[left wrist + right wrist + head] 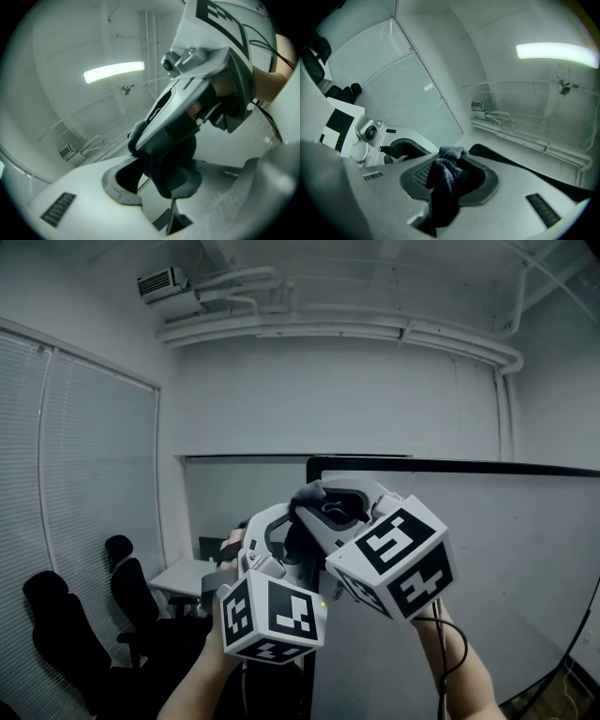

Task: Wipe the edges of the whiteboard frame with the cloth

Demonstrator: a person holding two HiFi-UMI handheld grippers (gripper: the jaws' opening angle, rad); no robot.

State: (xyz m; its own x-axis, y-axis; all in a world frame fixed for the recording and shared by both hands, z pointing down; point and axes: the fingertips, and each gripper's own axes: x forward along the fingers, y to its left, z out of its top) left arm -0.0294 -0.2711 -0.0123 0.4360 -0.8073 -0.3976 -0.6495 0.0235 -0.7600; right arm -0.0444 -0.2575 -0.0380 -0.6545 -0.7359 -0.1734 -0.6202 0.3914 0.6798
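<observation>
Both grippers are raised in front of me and cross each other beside the whiteboard (525, 549), near its black frame (450, 465). A dark cloth (309, 495) is bunched where the two sets of jaws meet. My right gripper (450, 173) is shut on the cloth (443, 180), which hangs down between its pads. My left gripper (159, 183) is shut on the same cloth (171, 164) from below, with the right gripper's grey finger (187, 103) lying across just above it. In the head view the left gripper (272, 526) sits lower left and the right gripper (330, 501) upper right.
Black office chairs (56, 634) and a small white table (183, 576) stand at the lower left, under a window with blinds (84, 474). Pipes and a wall unit (164, 284) run along the ceiling. A cable (572, 643) hangs by the whiteboard's right side.
</observation>
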